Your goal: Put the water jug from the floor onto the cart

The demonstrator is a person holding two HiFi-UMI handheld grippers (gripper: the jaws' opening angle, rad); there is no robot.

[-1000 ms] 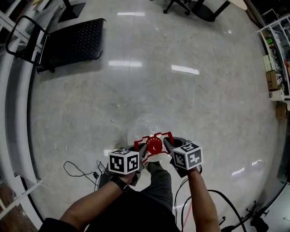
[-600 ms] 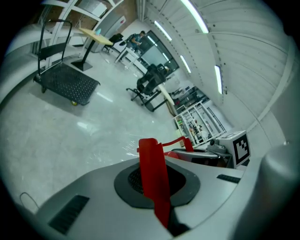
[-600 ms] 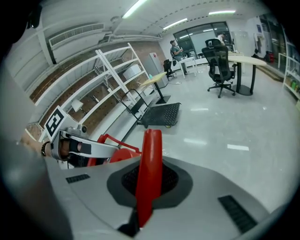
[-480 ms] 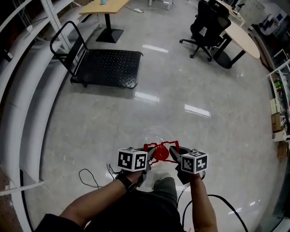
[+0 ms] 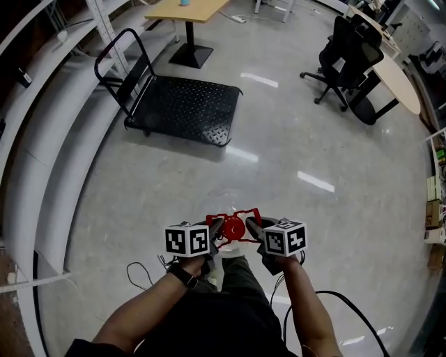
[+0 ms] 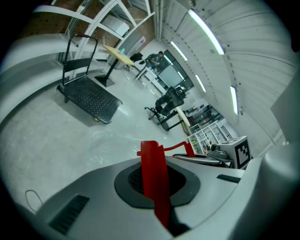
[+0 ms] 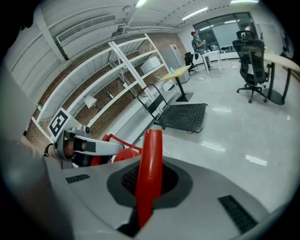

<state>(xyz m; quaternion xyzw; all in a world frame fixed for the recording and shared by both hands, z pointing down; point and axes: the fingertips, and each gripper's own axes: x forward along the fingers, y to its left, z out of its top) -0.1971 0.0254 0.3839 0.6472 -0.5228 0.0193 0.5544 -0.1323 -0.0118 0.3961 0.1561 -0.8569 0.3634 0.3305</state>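
A clear water jug [image 5: 228,200] with a red cap [image 5: 234,228] and a red carrying handle [image 5: 237,213] hangs in front of my legs, above the floor. My left gripper [image 5: 217,227] is shut on the handle's left side and my right gripper [image 5: 253,226] on its right side. A red strip of the handle [image 6: 153,183] is pinched between the jaws in the left gripper view, and likewise the handle [image 7: 149,173] in the right gripper view. The black platform cart [image 5: 182,106] with its upright push bar stands further ahead to the left, with bare floor between it and the jug.
A black office chair [image 5: 345,49] and a rounded desk [image 5: 398,78] stand at the far right, and a wooden table [image 5: 185,10] stands behind the cart. White shelving rails [image 5: 42,160] run along the left. Loose cables [image 5: 139,275] lie on the floor by my feet.
Both grippers have carried the jug forward and a little higher. The cart has come nearer and further into view, and the desks and chair now show beyond it.
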